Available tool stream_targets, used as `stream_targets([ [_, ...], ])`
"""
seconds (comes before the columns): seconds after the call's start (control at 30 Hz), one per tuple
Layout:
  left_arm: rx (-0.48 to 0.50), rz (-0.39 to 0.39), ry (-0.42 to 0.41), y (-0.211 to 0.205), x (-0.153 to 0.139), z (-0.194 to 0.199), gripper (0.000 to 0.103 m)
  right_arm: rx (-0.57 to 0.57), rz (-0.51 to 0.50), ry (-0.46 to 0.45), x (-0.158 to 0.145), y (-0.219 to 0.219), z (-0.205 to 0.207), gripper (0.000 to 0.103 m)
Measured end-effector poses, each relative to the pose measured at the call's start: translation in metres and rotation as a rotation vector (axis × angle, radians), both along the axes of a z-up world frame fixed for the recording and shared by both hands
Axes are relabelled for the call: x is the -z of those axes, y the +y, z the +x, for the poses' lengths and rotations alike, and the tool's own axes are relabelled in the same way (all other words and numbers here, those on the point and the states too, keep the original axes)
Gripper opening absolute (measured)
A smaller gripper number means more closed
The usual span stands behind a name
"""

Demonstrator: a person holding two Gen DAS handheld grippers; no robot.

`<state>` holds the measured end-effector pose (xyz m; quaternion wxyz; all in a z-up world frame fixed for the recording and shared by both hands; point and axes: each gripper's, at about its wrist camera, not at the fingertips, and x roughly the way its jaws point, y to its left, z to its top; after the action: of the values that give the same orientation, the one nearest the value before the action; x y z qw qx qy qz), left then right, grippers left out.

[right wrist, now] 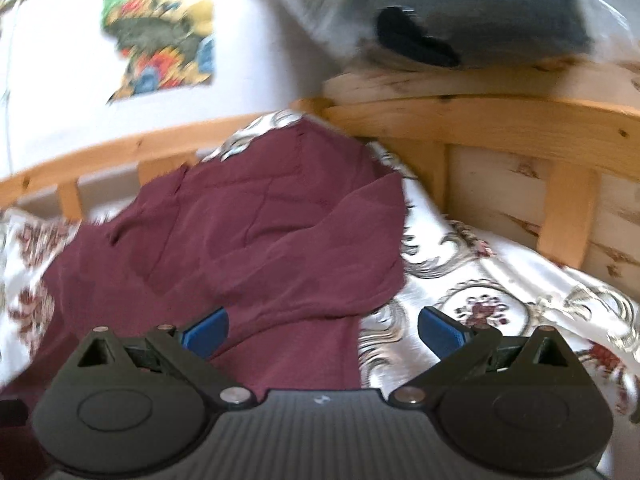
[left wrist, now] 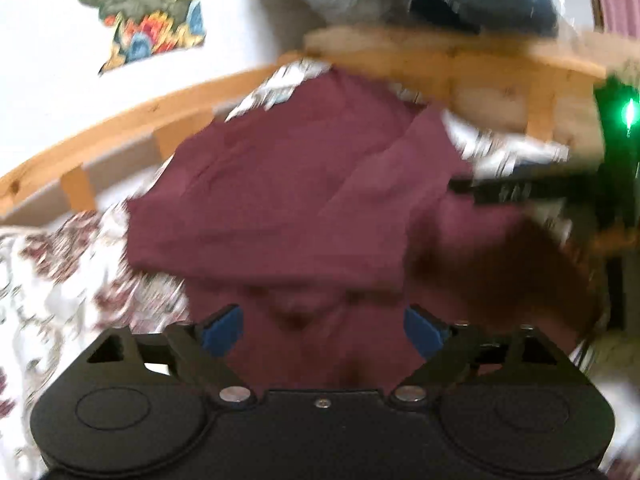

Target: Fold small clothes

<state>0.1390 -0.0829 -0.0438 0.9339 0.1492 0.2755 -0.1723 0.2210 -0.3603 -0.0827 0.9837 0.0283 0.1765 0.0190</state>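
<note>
Lying rumpled on the white bedspread with dark-red floral print (right wrist: 500, 280), the maroon fabric garment (right wrist: 260, 232) is partly doubled over itself; one flap overlaps the main body and its edge runs diagonally across the cloth. Same maroon garment (left wrist: 288, 200) fills the middle of the left wrist view, badly motion-blurred there.

Left gripper (left wrist: 323, 330): black body, blue pads (left wrist: 222, 332) spread wide. Maroon cloth shows in the gap between the pads and beneath them. Neither pad pinches a fold; whether the tips brush the fabric cannot be told through the blur.

Right gripper (right wrist: 322, 334): blue pads (right wrist: 440, 332) likewise held wide apart, nothing clamped. Its left pad sits over the garment's near edge, its right pad over bare bedspread. The cloth's right-hand border runs down between the two fingers. Contact with the cloth is not clear.

Surroundings: pale pine bed frame with slats (right wrist: 480, 128) curves behind the bedspread on the far and right sides. White wall behind carries a colourful printed picture (right wrist: 160, 32). A grey-and-dark-blue bundle in clear plastic wrap (right wrist: 460, 12) rests on top of the wooden frame at upper right. In the left wrist view a green light (left wrist: 630, 114) glows at the right edge, beside a dark object too blurred to identify.
</note>
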Motion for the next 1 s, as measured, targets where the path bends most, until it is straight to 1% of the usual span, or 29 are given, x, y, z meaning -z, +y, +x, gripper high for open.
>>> stream_targets([
  [0.07,-0.012,0.028,0.042,0.015,0.01,-0.008,0.092,-0.032,-0.041,0.0,0.0,0.011,0.001,0.103],
  [0.13,-0.022,0.032,0.068,0.026,0.017,-0.018,0.094,-0.048,-0.065,-0.003,0.0,0.021,0.002,0.103],
  [0.2,-0.012,0.053,0.072,0.033,0.021,-0.028,0.097,-0.074,-0.104,0.012,0.003,0.033,0.003,0.103],
  [0.23,0.0,0.073,0.067,0.034,0.022,-0.033,0.1,-0.095,-0.157,0.042,0.007,0.042,0.005,0.103],
  [0.3,0.038,0.138,0.057,0.035,0.026,-0.041,0.1,-0.121,-0.276,0.087,0.017,0.056,0.006,0.103],
  [0.37,0.068,0.218,0.045,0.035,0.031,-0.048,0.1,-0.157,-0.379,0.105,0.023,0.068,-0.001,0.103],
  [0.4,0.071,0.279,0.035,0.035,0.035,-0.05,0.1,-0.181,-0.406,0.106,0.023,0.071,-0.005,0.103],
  [0.47,0.065,0.383,0.013,0.035,0.045,-0.051,0.1,-0.228,-0.426,0.108,0.019,0.073,-0.013,0.103],
  [0.5,0.063,0.399,-0.003,0.037,0.048,-0.051,0.1,-0.25,-0.433,0.109,0.017,0.073,-0.018,0.103],
  [0.63,0.038,0.342,-0.002,0.046,0.046,-0.041,0.101,-0.3,-0.476,0.121,0.009,0.071,-0.037,0.103],
  [0.73,0.028,0.332,-0.02,0.048,0.045,-0.034,0.099,-0.336,-0.517,0.138,0.008,0.068,-0.057,0.103],
  [0.87,0.007,0.339,-0.053,0.05,0.046,-0.025,0.096,-0.392,-0.616,0.179,0.014,0.067,-0.088,0.103],
  [0.93,-0.014,0.363,-0.081,0.051,0.046,-0.021,0.094,-0.412,-0.677,0.196,0.019,0.068,-0.104,0.103],
  [1.0,-0.04,0.391,-0.127,0.053,0.047,-0.021,0.091,-0.423,-0.732,0.217,0.025,0.069,-0.117,0.103],
])
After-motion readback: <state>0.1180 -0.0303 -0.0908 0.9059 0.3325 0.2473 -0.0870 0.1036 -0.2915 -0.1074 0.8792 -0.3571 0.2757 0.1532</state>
